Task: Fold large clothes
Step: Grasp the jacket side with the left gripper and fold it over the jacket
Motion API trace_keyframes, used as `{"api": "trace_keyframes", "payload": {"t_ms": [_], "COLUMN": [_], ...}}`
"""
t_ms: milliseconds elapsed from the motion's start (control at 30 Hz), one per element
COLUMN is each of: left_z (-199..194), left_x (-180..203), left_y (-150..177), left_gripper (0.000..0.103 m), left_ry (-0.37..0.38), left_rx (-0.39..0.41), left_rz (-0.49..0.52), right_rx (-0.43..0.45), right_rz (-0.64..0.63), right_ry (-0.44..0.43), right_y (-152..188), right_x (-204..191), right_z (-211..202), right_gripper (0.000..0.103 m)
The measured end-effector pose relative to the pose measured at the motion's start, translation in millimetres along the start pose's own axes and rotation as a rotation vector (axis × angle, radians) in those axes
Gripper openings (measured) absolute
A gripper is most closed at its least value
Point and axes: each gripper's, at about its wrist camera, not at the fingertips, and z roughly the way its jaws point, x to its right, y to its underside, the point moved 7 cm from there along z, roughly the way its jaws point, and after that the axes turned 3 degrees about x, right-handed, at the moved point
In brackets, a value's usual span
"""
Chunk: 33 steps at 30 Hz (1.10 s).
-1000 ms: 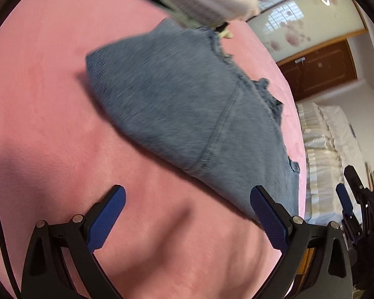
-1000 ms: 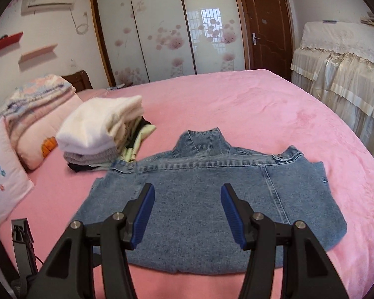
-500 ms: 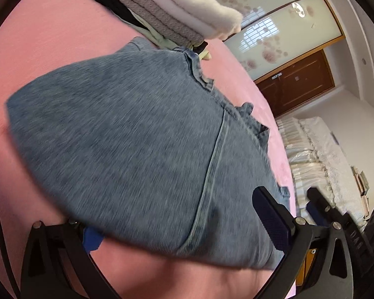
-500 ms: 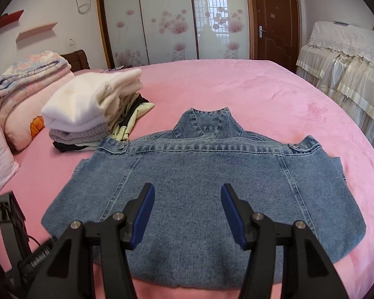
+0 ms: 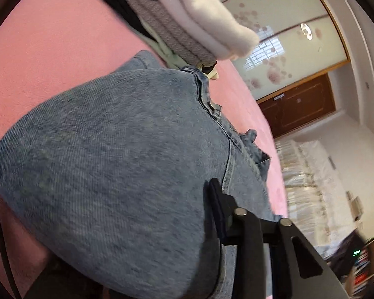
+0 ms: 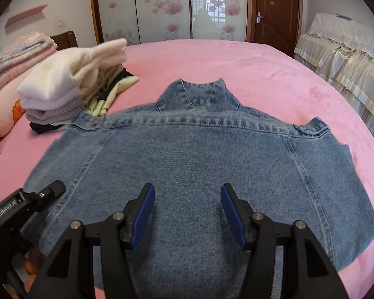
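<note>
Right, white lettering on my left tool [image 6: 49, 190] body, something like "GenRoboAI", partly cut off at the frame edge. The denim jacket [image 6: 199, 169] lies flat, back up, on the pink bed [image 6: 212, 57], collar toward the wardrobe. My left tool's jaws are closing with the jacket's hem edge between them; its far finger is buried under denim. My right tool [image 6: 187, 210] hovers released over the lower back.

My right gripper [image 6: 185, 214] has black angular arms, silver screws at the joints and ribbed blue pads [image 6: 233, 214]; my left gripper [image 6: 25, 204] is black too, with white lettering on its body
</note>
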Motion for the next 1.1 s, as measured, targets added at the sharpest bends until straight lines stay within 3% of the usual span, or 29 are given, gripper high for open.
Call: {"api": "trace_keyframes", "payload": {"t_ms": [133, 367, 533, 767, 933, 1033, 1100], "left_z": [-3.7, -20.4, -32.6, -27.6, -26.0, -27.9, -30.7], "left_x": [10.1, 55.6, 104.7, 174.8, 201.6, 209.6, 216.3], "left_y": [-0.5, 1.4, 8.5, 35.4, 57.3, 61.9, 63.9], "left_gripper": [0.019, 0.014, 0.013, 0.013, 0.013, 0.013, 0.013], "left_ry": [-0.040, -0.075, -0.030, 0.061, 0.087, 0.084, 0.076], "left_rx": [0.020, 0.112, 0.162, 0.161, 0.144, 0.159, 0.168], "left_rz": [0.098, 0.255, 0.389, 0.534, 0.600, 0.638, 0.664], "right_rx": [-0.045, -0.044, -0.033, -0.038, -0.039, -0.061, -0.055], "right_rz": [-0.025, -0.083, -0.065, 0.038, 0.070, 0.051, 0.107], "right_ry": [0.010, 0.025, -0.006, -0.108, -0.150, -0.150, -0.167], "right_y": [9.7, 21.6, 26.8, 26.5, 27.4, 20.4, 10.1], "right_x": [-1.9, -5.5, -1.4, 12.4, 17.9, 21.2, 31.4], "right_z": [14.2, 21.5, 21.8, 22.5, 20.8, 18.0, 17.9], "right_gripper": [0.055, 0.055, 0.055, 0.054, 0.050, 0.041, 0.040]}}
